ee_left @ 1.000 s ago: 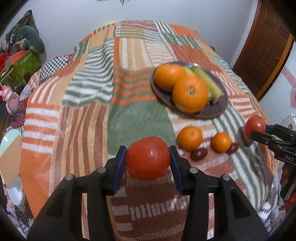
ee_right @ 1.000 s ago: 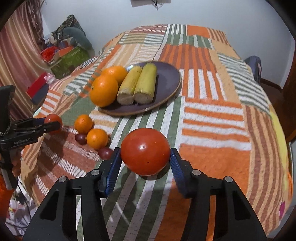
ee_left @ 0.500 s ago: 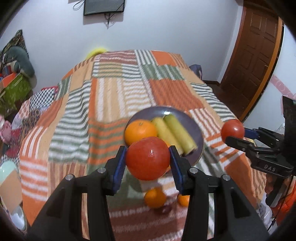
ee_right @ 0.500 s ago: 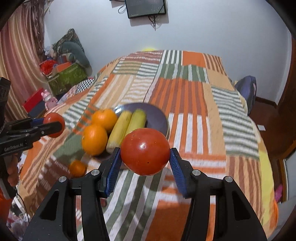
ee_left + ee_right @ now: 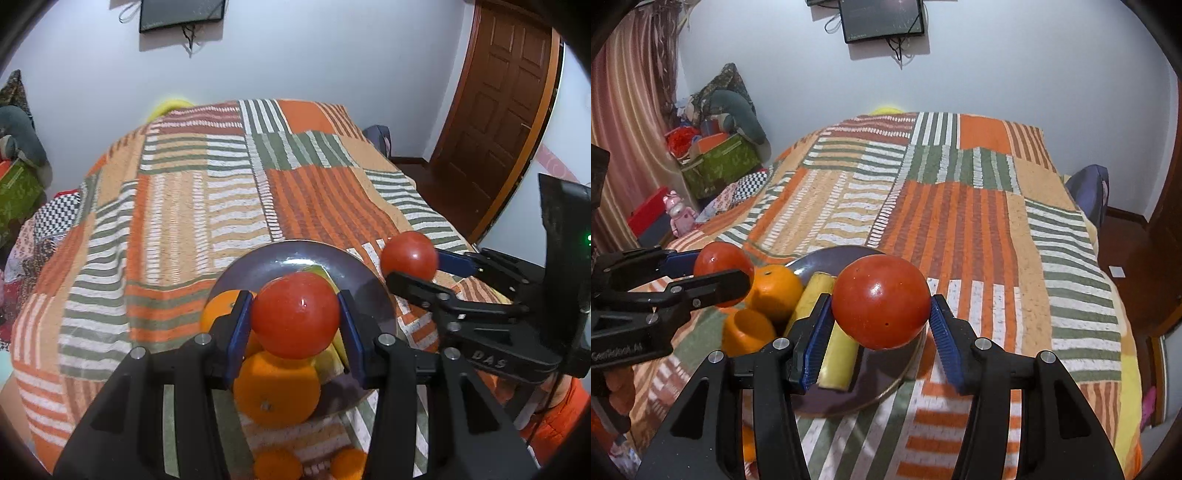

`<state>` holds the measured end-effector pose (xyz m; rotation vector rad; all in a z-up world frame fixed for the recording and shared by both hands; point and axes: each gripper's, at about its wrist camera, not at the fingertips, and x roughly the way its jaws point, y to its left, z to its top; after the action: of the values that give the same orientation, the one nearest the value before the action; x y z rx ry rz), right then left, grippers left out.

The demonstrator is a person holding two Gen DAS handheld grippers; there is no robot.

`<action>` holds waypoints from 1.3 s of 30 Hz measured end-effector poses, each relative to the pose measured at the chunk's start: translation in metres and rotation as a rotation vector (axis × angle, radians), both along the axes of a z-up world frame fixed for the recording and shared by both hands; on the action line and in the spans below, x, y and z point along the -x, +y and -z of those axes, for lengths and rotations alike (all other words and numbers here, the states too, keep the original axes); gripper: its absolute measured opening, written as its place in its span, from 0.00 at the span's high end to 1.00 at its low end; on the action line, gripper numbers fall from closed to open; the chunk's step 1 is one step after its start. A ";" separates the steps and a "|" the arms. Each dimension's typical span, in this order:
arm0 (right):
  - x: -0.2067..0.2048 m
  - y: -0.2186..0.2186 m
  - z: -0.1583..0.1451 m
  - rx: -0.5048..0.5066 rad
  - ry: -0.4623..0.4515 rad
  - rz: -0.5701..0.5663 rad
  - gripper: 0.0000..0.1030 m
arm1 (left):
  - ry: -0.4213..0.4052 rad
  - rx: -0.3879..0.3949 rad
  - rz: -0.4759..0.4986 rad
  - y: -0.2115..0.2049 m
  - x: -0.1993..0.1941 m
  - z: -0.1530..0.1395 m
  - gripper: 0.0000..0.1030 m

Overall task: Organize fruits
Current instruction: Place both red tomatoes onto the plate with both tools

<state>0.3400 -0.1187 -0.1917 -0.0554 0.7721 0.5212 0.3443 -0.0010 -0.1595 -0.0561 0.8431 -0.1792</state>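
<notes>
My left gripper (image 5: 295,317) is shut on a red tomato (image 5: 295,314) and holds it above the dark plate (image 5: 280,258). My right gripper (image 5: 881,312) is shut on a second red tomato (image 5: 881,302) above the same plate (image 5: 834,258). The plate lies on the striped bedspread and holds two oranges (image 5: 775,291) and two pale yellow corn cobs (image 5: 838,354). Each gripper shows in the other's view: the right one with its tomato (image 5: 408,254), the left one with its tomato (image 5: 722,264). Both are close over the plate.
Two small oranges (image 5: 275,463) lie on the bedspread (image 5: 184,206) in front of the plate. A wooden door (image 5: 506,103) is at the right. Boxes and toys (image 5: 716,162) are piled beside the bed at the left. A screen (image 5: 882,18) hangs on the wall.
Both grippers have risen and moved forward over the plate, each still holding its tomato. The small fruits on the bedspread have dropped to the bottom of the views.
</notes>
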 end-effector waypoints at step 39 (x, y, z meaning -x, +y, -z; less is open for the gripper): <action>0.018 -0.007 -0.006 0.042 0.017 -0.037 0.34 | -0.017 -0.012 -0.039 0.015 0.028 -0.008 0.36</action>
<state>0.3224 -0.1257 -0.1858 -0.1045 0.8001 0.5416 0.3164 0.0137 -0.1511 -0.0596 0.8251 -0.1378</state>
